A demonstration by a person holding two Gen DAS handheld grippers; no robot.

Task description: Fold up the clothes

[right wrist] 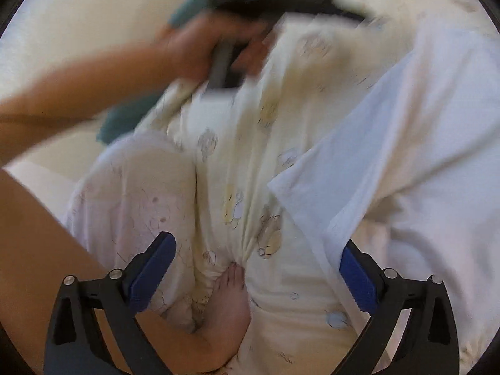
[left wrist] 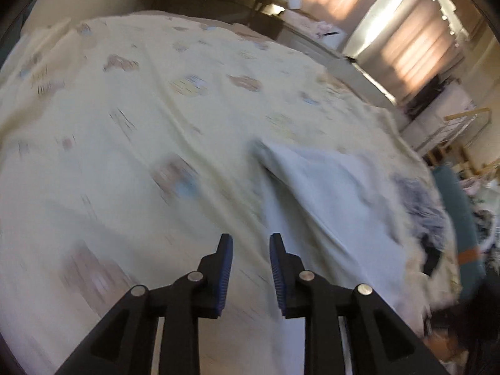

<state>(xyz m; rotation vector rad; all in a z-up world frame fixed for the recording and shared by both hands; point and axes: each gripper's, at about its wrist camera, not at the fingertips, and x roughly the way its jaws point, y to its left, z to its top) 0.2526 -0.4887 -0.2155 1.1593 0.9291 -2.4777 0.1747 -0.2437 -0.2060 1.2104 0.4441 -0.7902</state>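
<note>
Left wrist: left gripper [left wrist: 251,240] jaws apart; right gripper [right wrist: 257,250] jaws wide; no legible writing.

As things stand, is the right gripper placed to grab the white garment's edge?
Probably yes: the right gripper is wide open, and the white garment has its edge draped by one finger, with only the patterned bedsheet below.

The wide cream bedspread [left wrist: 140,131] lies flat and bare ahead of the left gripper [left wrist: 251,240], whose blue pads stand apart with nothing between them. To its right a white garment [left wrist: 328,193] rises in a raised fold. Below the right gripper [right wrist: 257,250], spread wide, a bare foot [right wrist: 229,300] presses the bedspread, and a blurred hand [right wrist: 203,47] crosses above.
</note>
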